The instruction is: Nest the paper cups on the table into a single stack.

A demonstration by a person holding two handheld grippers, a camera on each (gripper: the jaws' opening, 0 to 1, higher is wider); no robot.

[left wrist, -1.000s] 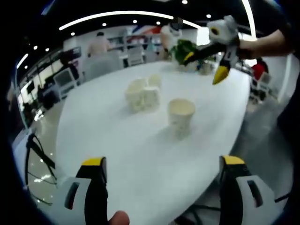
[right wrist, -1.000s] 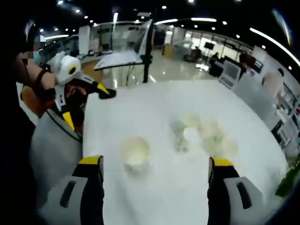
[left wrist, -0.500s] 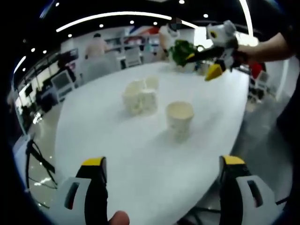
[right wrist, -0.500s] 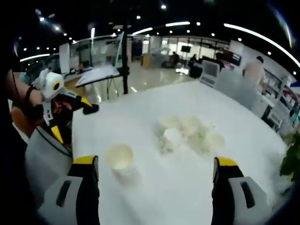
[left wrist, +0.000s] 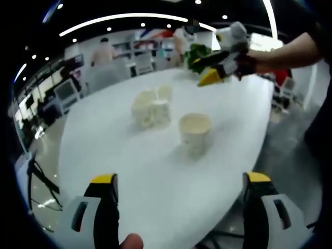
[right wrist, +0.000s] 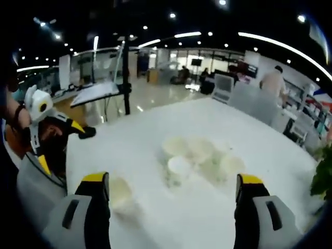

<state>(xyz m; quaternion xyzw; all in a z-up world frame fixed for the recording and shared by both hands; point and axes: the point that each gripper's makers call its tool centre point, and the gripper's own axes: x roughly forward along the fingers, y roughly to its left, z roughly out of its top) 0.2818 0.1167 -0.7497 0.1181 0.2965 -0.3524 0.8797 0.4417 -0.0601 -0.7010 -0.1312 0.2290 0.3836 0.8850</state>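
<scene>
A lone cream paper cup [left wrist: 195, 129] stands upright on the white oval table [left wrist: 129, 166], ahead of my left gripper [left wrist: 181, 184], whose jaws are wide apart and hold nothing. A cluster of several cups [left wrist: 150, 108] sits just beyond it. My right gripper [left wrist: 213, 67] hovers open in a hand above the table's far side. In the right gripper view, the open right gripper [right wrist: 171, 184] looks down on the cluster [right wrist: 199, 158]. The lone cup [right wrist: 120, 194] sits beside its left jaw. The left gripper [right wrist: 52, 137] is at the table's left edge.
A green plant [left wrist: 199, 54] stands at the table's far end and shows again at the right edge [right wrist: 324, 176]. A tripod stand [right wrist: 124, 78] and chairs ring the table. People stand by shelves in the background. The table's rim [left wrist: 244, 155] curves close on the right.
The right gripper has swung left over the far side of the table, and its view now sits closer to the cups. The left gripper has barely moved. The cups have not moved.
</scene>
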